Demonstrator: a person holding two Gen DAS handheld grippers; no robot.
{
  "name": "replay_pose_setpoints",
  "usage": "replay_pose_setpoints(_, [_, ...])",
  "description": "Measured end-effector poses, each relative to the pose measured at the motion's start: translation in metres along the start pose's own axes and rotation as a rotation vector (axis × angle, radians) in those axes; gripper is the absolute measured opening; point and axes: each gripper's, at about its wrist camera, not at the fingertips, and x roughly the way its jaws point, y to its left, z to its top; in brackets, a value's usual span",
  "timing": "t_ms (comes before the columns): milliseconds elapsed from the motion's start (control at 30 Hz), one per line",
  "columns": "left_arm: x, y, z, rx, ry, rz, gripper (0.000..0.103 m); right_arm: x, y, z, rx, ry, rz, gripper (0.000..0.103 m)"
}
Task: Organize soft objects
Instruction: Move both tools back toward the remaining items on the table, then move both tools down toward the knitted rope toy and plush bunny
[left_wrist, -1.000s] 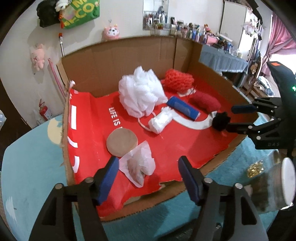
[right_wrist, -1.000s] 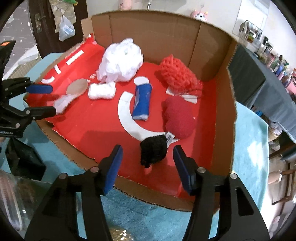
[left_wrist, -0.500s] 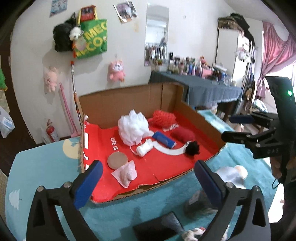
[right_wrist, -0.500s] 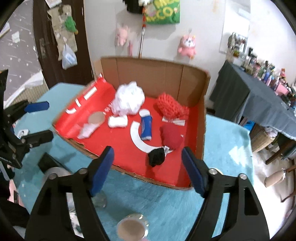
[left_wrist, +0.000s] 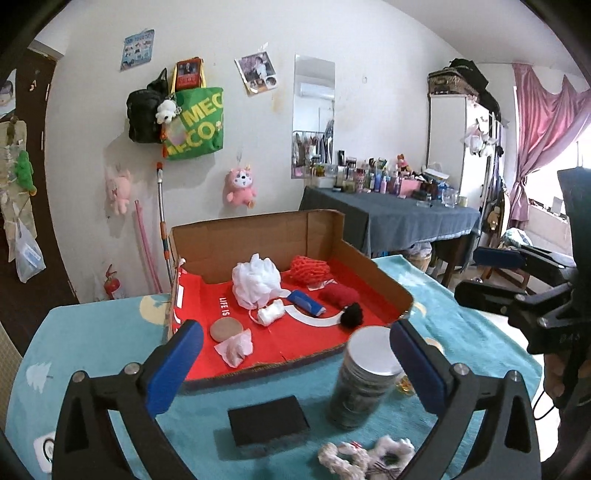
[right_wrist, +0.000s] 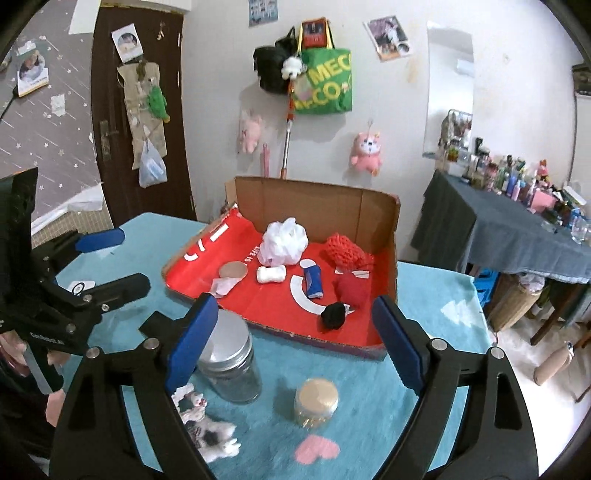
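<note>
Teal table (left_wrist: 92, 343) now fills the foreground; a second ago we were low over the cardboard box (left_wrist: 258, 236), now both hand-held grippers have pulled back and up, so the wall with the green bag (left_wrist: 195, 125) is in view. Left to right in the box: tan pad (left_wrist: 226, 329); crumpled tissue (left_wrist: 236, 346); white mesh puff (left_wrist: 256, 280); small white roll (left_wrist: 271, 312); blue tube (left_wrist: 306, 302); red net ball (left_wrist: 309, 270); dark red pouf (left_wrist: 339, 295); black pompom (left_wrist: 351, 315), all unmoved. Left hand-held gripper (left_wrist: 295, 365) wide, empty; right hand-held gripper (right_wrist: 291, 339) wide, empty. Outside the box, near us: black block (left_wrist: 269, 424); silver-lid jar (left_wrist: 364, 376); fluffy white-and-dark toy (right_wrist: 210, 432); gold-lid jar (right_wrist: 316, 402). We read the retreat as box contents settled; the toy looks like the one soft item left out, likely next pick.
</note>
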Motion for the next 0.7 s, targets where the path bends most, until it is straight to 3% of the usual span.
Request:
replay_pose_setpoints(67, [-0.006,-0.005,-0.005,0.005,-0.014,0.002,0.103,-0.008,0.003,-0.006,0.001,-0.014,-0.01,0.093])
replay_pose_setpoints(300, [-0.02,-0.017,-0.034,-0.014,-0.019,0.007,0.103,-0.025,0.015,-0.038,0.029,-0.03,-0.041,0.093])
replay_pose_setpoints(700, [-0.009,-0.022,-0.085,-0.041,0.093,0.006,0.103,-0.021,0.024,-0.098,0.078,0.019,-0.087,0.093])
